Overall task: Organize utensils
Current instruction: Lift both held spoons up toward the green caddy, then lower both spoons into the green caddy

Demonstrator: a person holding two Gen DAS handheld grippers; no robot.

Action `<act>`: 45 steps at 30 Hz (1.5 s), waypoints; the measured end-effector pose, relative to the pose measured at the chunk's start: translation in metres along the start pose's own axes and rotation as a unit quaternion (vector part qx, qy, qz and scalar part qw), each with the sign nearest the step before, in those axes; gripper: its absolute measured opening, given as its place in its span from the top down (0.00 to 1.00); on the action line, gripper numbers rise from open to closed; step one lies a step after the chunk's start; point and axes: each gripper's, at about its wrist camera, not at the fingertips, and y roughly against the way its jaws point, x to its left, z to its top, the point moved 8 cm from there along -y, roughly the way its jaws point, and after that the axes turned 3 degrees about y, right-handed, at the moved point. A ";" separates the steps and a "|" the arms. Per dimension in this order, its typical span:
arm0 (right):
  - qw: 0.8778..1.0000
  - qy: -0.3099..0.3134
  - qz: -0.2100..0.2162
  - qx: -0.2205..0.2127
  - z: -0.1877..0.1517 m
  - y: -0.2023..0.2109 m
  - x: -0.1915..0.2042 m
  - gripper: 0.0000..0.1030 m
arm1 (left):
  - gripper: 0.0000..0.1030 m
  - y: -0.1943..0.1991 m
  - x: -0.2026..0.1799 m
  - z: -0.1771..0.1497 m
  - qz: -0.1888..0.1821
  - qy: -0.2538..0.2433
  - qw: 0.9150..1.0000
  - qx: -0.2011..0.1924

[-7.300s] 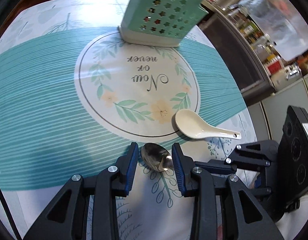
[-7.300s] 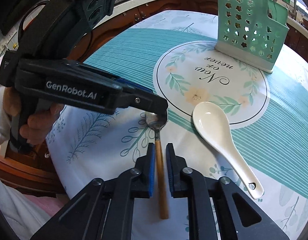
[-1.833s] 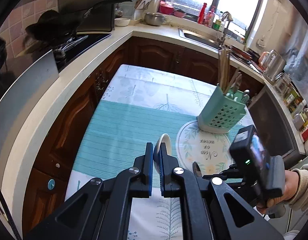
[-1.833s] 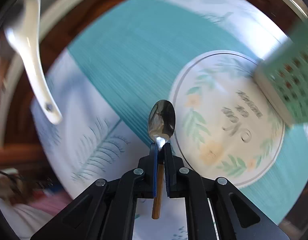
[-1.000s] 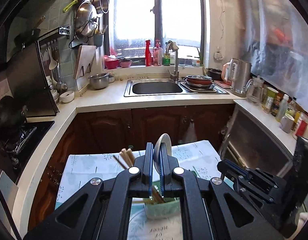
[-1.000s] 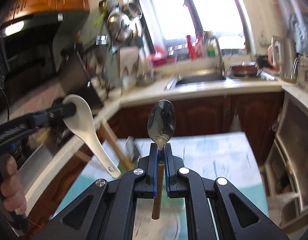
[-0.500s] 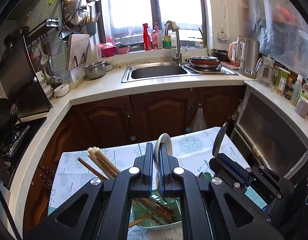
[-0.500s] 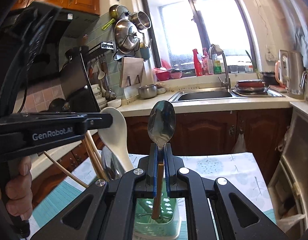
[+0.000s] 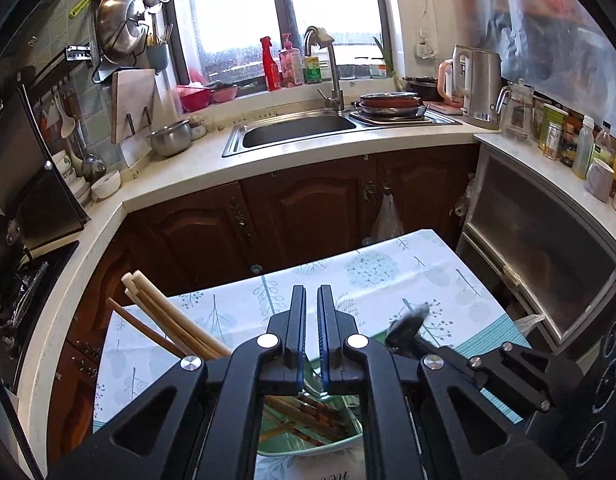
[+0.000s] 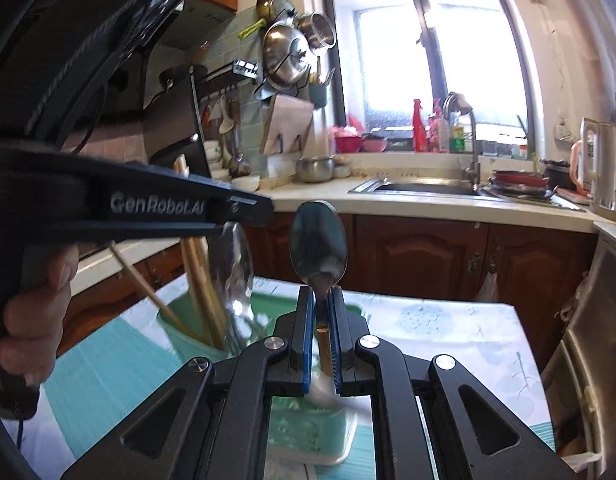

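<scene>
My left gripper [image 9: 311, 300] is above the teal utensil holder [image 9: 308, 440]; its jaws stand slightly apart with nothing between them. The white ceramic spoon [image 10: 234, 272] shows as a blur dropping into the holder [image 10: 308, 428] just below the left gripper [image 10: 264, 212] in the right wrist view. My right gripper [image 10: 320, 300] is shut on the wooden handle of a metal spoon [image 10: 319, 244], bowl upright, over the holder. That spoon's bowl [image 9: 406, 326] shows at the left view's right. Chopsticks [image 9: 164, 320] lean in the holder.
The holder stands on a table with a teal and white floral cloth [image 9: 368, 276]. Beyond are dark wooden cabinets [image 9: 308, 208], a counter with a steel sink [image 9: 296, 136], a kettle [image 9: 476, 84] and bottles at the right, and a stove at the left.
The left gripper has opened and the white spoon has left its jaws, falling into the holder. The right gripper with the metal spoon has come closer over the holder.
</scene>
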 end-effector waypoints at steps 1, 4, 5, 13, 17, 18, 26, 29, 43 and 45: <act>1.000 0.001 0.003 0.008 -0.005 0.000 0.003 0.90 | 0.95 0.001 -0.001 0.000 -0.001 0.001 1.000 0.001; 1.000 0.005 0.014 0.027 -0.018 -0.002 0.010 0.89 | 0.95 0.005 0.001 0.000 -0.008 0.006 1.000 0.003; 0.999 0.006 0.014 0.031 -0.022 -0.003 0.011 0.89 | 0.95 0.006 0.001 0.000 -0.010 0.009 1.000 0.003; 0.999 0.022 -0.002 0.040 -0.037 -0.003 0.019 0.73 | 0.92 0.022 0.006 0.005 -0.013 0.015 1.000 -0.007; 0.999 0.027 -0.006 0.033 -0.033 0.004 0.025 0.73 | 0.92 0.032 0.010 0.006 -0.016 0.026 0.999 -0.012; 0.999 0.028 -0.010 0.030 -0.028 0.010 0.026 0.73 | 0.92 0.033 0.011 0.006 -0.017 0.028 0.999 -0.012; 0.999 -0.006 -0.022 0.034 -0.015 0.064 0.038 0.73 | 0.92 0.054 0.016 0.005 -0.021 0.039 0.999 -0.021; 0.997 -0.040 -0.018 0.059 -0.027 0.076 0.038 0.73 | 0.92 0.060 0.016 0.001 -0.025 0.044 0.999 -0.019; 0.991 -0.110 -0.049 0.064 -0.040 0.076 0.002 0.87 | 0.88 0.070 0.025 -0.026 -0.022 0.062 0.998 0.008; 0.993 -0.094 -0.034 0.058 -0.030 0.075 0.009 0.91 | 0.87 0.072 0.028 -0.028 -0.019 0.066 0.998 0.009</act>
